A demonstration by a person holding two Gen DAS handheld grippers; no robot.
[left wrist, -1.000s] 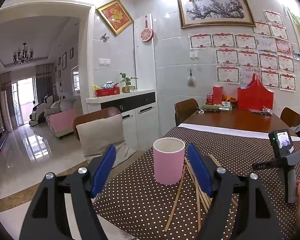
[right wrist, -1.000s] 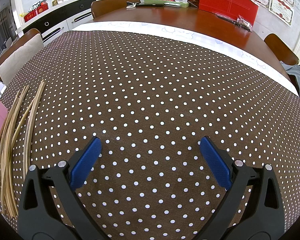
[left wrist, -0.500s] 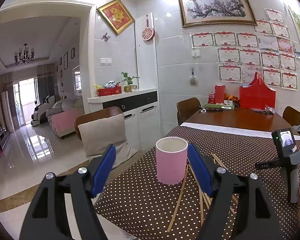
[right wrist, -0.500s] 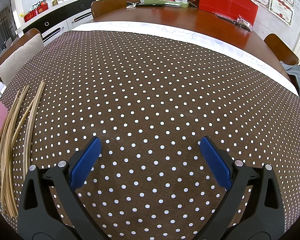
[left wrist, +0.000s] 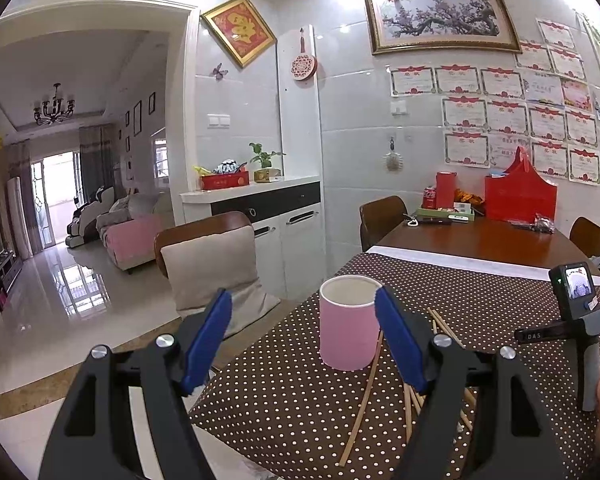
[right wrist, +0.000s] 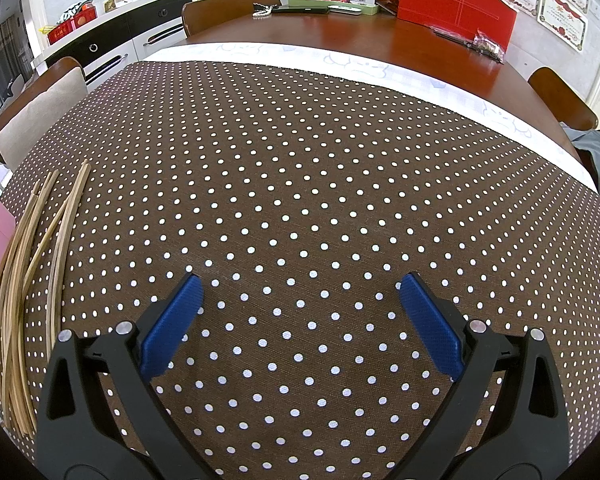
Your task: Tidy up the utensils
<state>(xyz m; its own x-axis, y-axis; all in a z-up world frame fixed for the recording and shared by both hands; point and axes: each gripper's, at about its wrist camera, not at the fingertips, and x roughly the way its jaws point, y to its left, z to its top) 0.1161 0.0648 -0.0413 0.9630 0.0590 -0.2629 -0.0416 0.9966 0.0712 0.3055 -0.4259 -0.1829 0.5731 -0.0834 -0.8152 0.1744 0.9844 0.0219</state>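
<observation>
With both grippers (left wrist: 302, 334) (right wrist: 298, 320) open and empty, I judge nothing started; next I grab chopsticks (right wrist: 24, 280) for the cup (left wrist: 348, 332).

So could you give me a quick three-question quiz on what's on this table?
1. True or false: the chopsticks already stand in the pink cup.
2. What is between the fingers of the right gripper? A) a chopstick B) nothing C) the cup
3. Fill in: the tablecloth is brown with white ____.

Key: 1 false, they lie beside the cup; 2 B; 3 dots.
</observation>
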